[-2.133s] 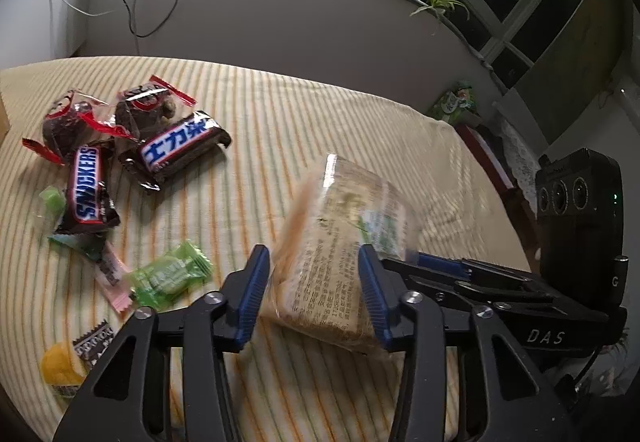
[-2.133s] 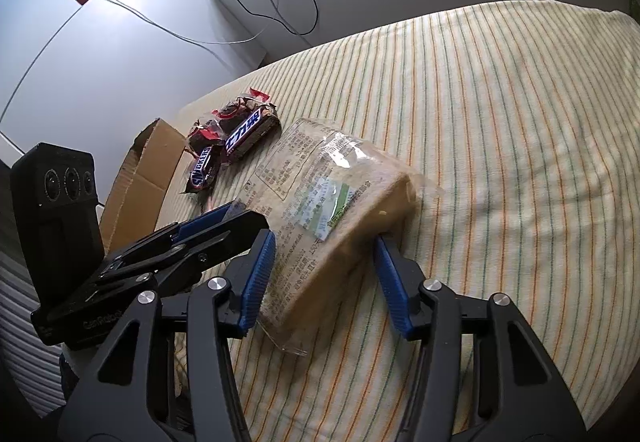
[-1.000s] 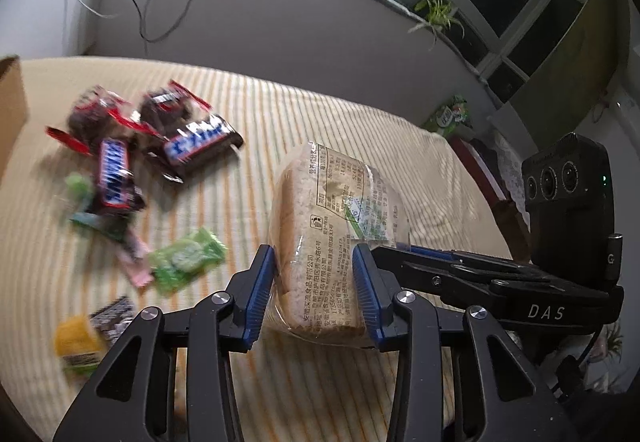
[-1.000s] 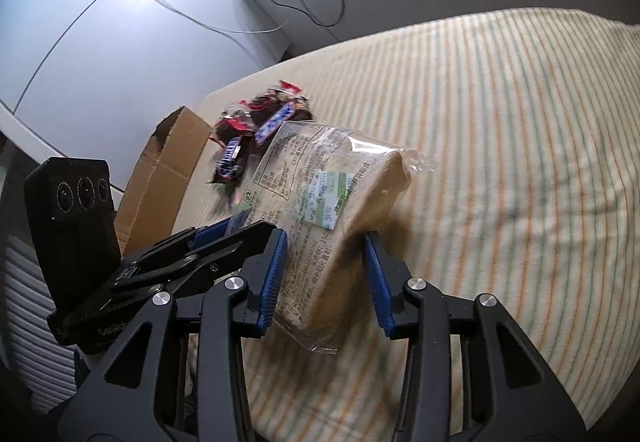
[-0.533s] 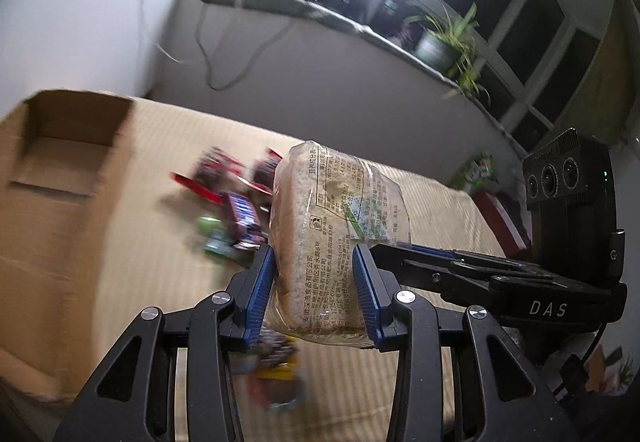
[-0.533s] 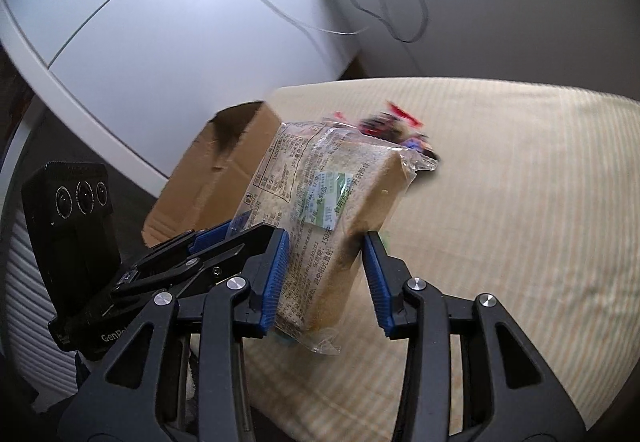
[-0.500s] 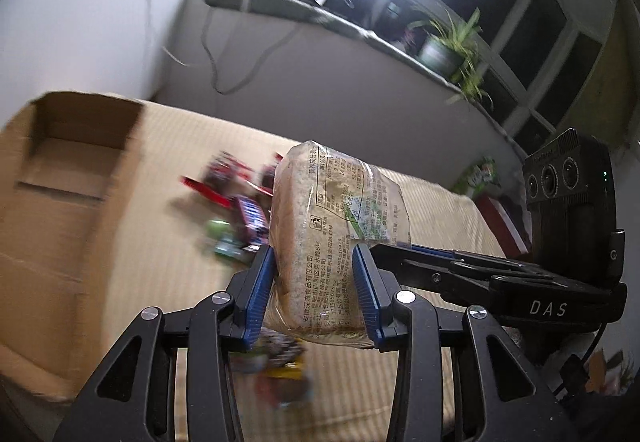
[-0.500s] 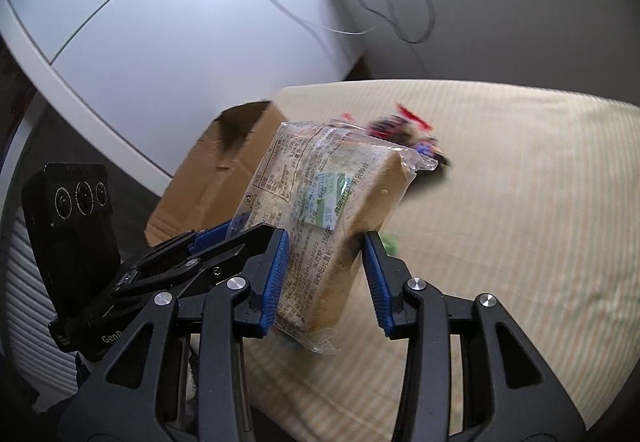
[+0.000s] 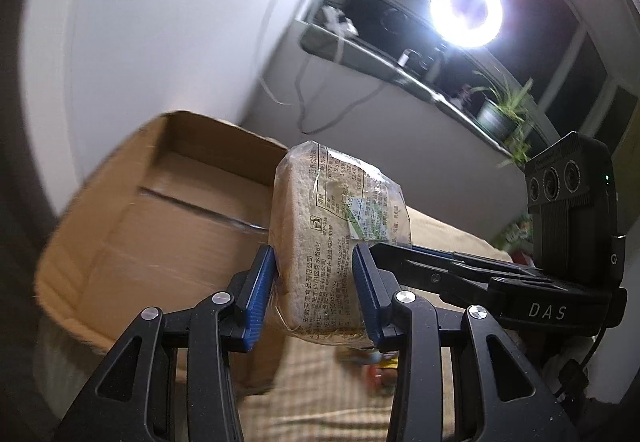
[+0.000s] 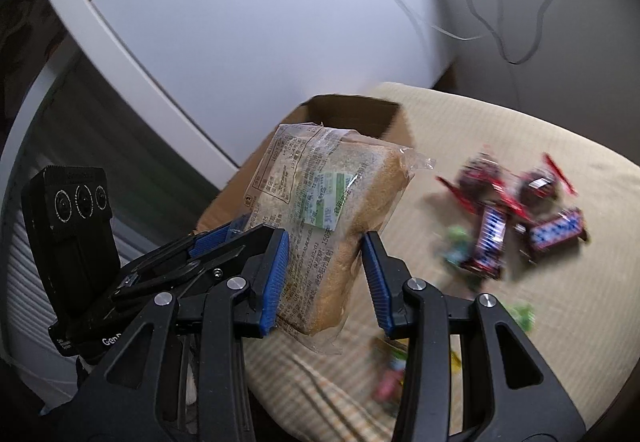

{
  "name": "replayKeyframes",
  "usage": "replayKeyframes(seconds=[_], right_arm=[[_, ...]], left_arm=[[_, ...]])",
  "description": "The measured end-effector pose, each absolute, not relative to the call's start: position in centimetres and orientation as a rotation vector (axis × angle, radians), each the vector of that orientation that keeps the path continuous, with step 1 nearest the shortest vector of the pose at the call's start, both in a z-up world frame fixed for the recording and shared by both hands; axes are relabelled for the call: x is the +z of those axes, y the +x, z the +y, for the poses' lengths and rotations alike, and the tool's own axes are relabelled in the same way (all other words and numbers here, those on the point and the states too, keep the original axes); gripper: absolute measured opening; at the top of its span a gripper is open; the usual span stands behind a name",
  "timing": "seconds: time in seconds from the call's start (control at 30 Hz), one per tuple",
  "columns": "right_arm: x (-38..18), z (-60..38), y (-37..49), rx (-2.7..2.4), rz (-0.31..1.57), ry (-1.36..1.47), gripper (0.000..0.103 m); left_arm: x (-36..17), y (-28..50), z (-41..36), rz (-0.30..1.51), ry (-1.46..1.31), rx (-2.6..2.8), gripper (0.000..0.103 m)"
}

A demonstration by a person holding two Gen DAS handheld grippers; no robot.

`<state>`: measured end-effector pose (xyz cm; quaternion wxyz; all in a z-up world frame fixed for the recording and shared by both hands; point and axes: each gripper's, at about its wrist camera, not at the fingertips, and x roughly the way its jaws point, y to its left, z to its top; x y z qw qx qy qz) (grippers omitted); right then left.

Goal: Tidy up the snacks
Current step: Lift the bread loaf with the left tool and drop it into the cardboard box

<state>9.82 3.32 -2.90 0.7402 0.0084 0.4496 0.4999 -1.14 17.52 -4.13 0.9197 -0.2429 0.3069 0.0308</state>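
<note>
Bread pack (image 9: 340,238) clamped by both left gripper (image 9: 314,290) & right gripper (image 10: 324,274), held up w/ box (image 9: 160,217) at 9 o'clock, not in yet. Candy bars (image 10: 516,217) at 3 o'clock on striped cloth (image 10: 480,129), unsorted, so task looks barely begun.

Bread pack (image 9: 340,238) between both tongs, before box (image 9: 160,217); candy bars (image 10: 516,217) right.

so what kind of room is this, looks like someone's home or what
Most likely a room in a home, perhaps a bedroom. The snacks lie on a soft striped cover like bedding, a potted plant sits on a window ledge with loose cables, and a ring light shines by the dark window.
</note>
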Motion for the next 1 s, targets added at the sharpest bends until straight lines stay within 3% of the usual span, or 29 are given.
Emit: replayKeyframes(seconds=[0.5,1.0], right_arm=[[-5.7,13.4,8.6,1.203,1.045,-0.094,0.041],[-7.9,15.7,9.7,1.181,1.084,-0.143,0.041]], left_arm=[[-6.7,-4.1,23.2,0.652,-0.557,0.203,0.037],[-7.7,-2.6,23.9,0.701,-0.532,0.237,0.036]])
